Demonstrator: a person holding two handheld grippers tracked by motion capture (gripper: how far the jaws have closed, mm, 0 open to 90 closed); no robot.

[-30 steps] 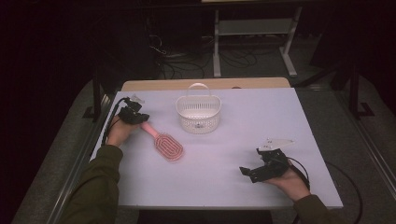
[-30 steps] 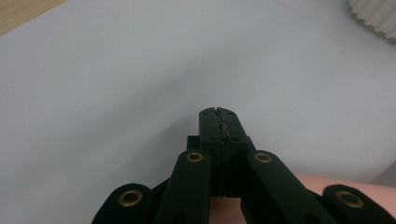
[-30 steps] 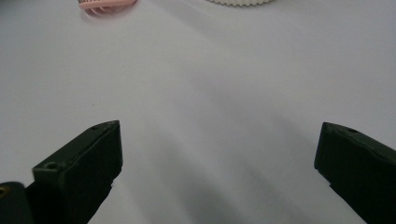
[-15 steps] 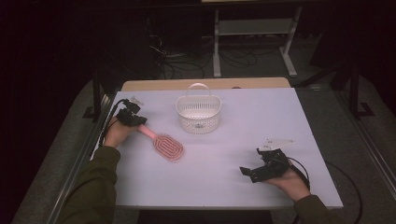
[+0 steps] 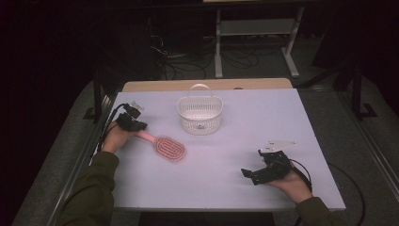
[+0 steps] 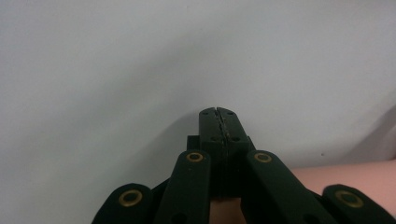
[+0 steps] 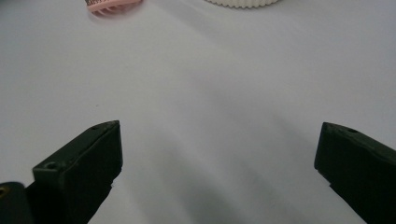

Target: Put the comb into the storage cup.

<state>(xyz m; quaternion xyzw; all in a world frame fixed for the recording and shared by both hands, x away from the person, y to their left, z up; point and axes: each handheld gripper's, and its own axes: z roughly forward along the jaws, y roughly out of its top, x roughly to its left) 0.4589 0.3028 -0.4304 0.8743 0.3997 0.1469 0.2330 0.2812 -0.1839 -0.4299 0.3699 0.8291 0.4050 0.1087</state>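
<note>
A pink hairbrush (image 5: pixel 169 148) lies flat on the white table (image 5: pixel 263 122), bristle head toward the middle, handle toward the left edge. My left gripper (image 5: pixel 136 125) rests at the handle's end. In the left gripper view its jaws (image 6: pixel 218 112) are pressed together, tips on bare table, and the pink handle (image 6: pixel 345 179) runs off beside and under them, not between the tips. A white slotted basket (image 5: pixel 200 115) with an upright handle stands behind the brush. My right gripper (image 5: pixel 249 174) lies near the front right, open (image 7: pixel 219 140) and empty, facing the brush (image 7: pixel 114 5) and basket (image 7: pixel 243 2).
A wooden strip (image 5: pixel 207 84) borders the table's far edge. Beyond it are a dark floor with cables (image 5: pixel 174 66) and a metal stand (image 5: pixel 254 42). A black frame post (image 5: pixel 96 94) stands by the table's left side.
</note>
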